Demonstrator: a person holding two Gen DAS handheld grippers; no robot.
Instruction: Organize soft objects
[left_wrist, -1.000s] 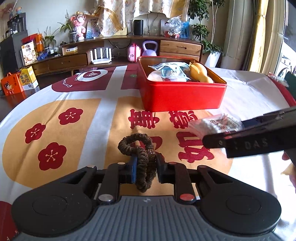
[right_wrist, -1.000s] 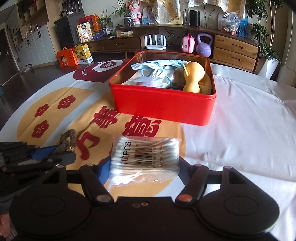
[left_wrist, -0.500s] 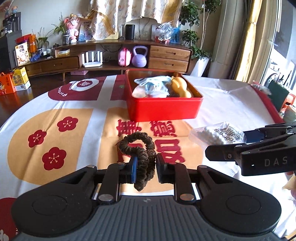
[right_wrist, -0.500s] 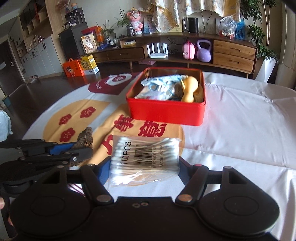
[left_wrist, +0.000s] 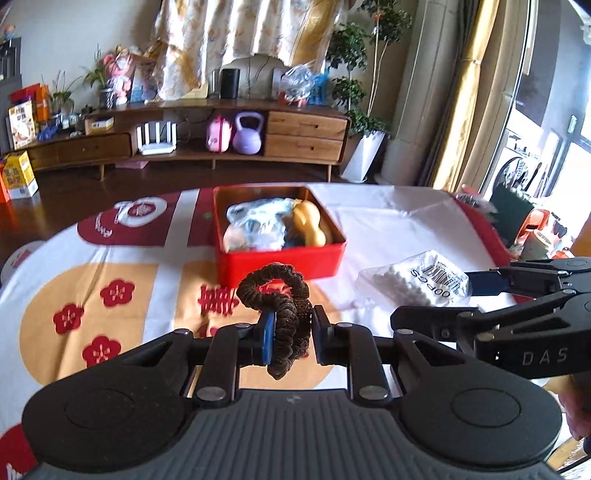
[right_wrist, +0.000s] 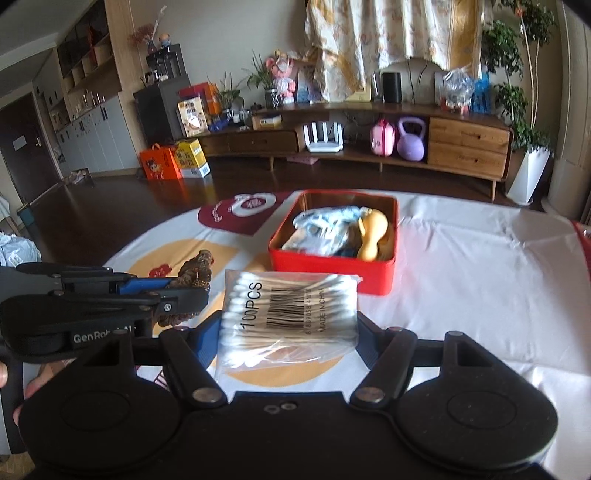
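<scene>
Behind the table with its white, orange and red printed cloth (right_wrist: 480, 258) runs a long wooden sideboard (right_wrist: 369, 140). At the centre of both views sits a red rectangular metal tin (left_wrist: 280, 258); a yellow gourd-shaped soft toy (right_wrist: 373, 236) and crumpled pale blue packets (left_wrist: 258, 225) lie inside, partly hiding each other. Low in its own frame, the left gripper (left_wrist: 290, 334) pinches a dark brown fabric scrunchie (left_wrist: 284, 302), whose lower loop dangles blurred. The right gripper (right_wrist: 288, 339) clamps a clear plastic bag of cotton swabs (right_wrist: 288, 314), which covers its fingertips.
</scene>
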